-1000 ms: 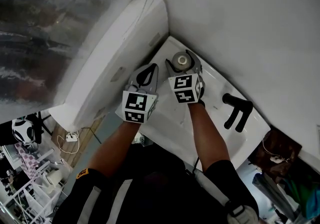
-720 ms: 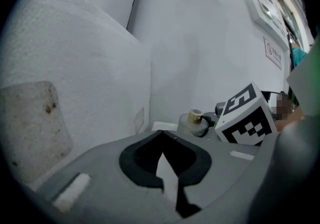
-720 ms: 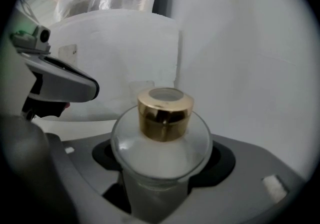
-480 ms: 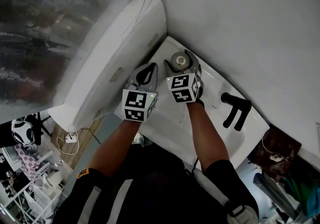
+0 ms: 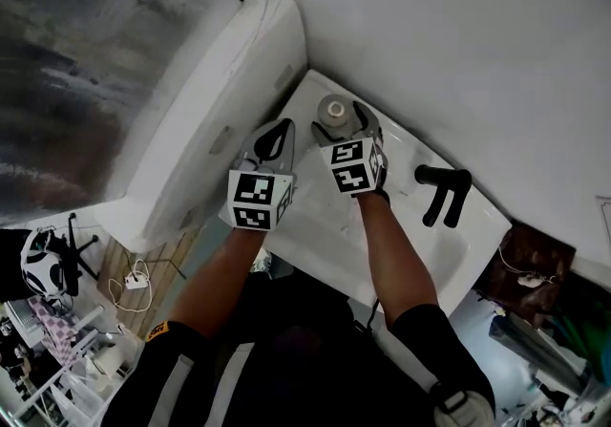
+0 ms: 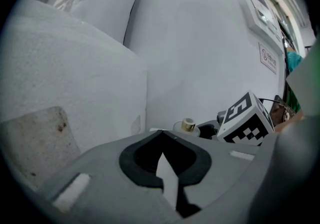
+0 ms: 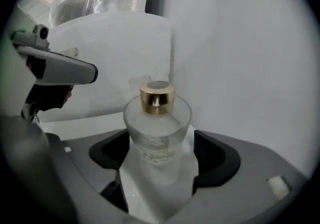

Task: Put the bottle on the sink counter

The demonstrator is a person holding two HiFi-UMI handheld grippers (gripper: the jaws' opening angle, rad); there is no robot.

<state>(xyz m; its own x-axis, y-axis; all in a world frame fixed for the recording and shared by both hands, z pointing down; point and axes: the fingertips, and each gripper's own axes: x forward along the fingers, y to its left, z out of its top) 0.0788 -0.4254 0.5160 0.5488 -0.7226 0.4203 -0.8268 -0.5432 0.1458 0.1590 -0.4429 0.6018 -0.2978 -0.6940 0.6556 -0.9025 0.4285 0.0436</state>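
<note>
A frosted glass bottle [image 5: 334, 111] with a gold collar stands upright on the white sink counter [image 5: 315, 215], in the back corner by the wall. My right gripper [image 5: 341, 125] reaches around it. In the right gripper view the bottle [image 7: 157, 128] sits between the black pads [image 7: 215, 155] with a gap on each side. The right gripper [image 7: 159, 140] is open and its jaws have just been opening. My left gripper [image 5: 283, 126] hovers just left of the bottle, shut and empty. From the left gripper [image 6: 162, 134] view, the bottle [image 6: 188, 126] shows beyond the tips.
A black faucet [image 5: 441, 191] stands on the counter to the right of my right arm. A tall white unit [image 5: 220, 129] borders the counter on the left and a plain wall [image 5: 458, 43] rises behind. The right gripper's marker cube [image 6: 247, 123] shows in the left gripper view.
The right gripper's jaws have spread apart around the bottle, which now stands free on the counter. Both hands have stayed nearly in place.
</note>
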